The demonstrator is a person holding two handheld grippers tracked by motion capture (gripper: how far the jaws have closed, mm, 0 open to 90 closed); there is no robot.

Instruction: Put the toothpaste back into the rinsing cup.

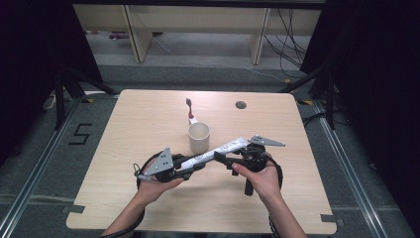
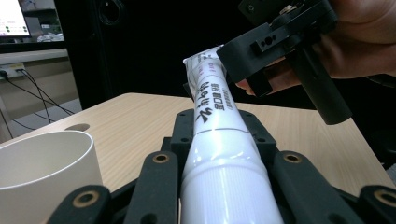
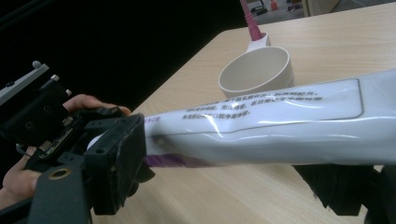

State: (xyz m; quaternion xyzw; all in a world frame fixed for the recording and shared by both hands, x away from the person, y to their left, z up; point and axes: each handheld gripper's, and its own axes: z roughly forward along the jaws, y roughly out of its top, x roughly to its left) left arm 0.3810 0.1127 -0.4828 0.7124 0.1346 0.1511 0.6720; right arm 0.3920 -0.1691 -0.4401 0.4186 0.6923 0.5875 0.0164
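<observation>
Light wood table, dark curtained room. The left gripper clamps the toothpaste tube at its cap end; the right gripper pinches mid-body. Tube axis spans both, crimped end beyond the right gripper. Cup just behind.

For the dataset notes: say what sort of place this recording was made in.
Probably a lab or studio set up for recording, not a home. A lone wooden table stands on grey carpet between black curtains, with loose cables on the floor behind and a lit monitor off to one side.
</observation>
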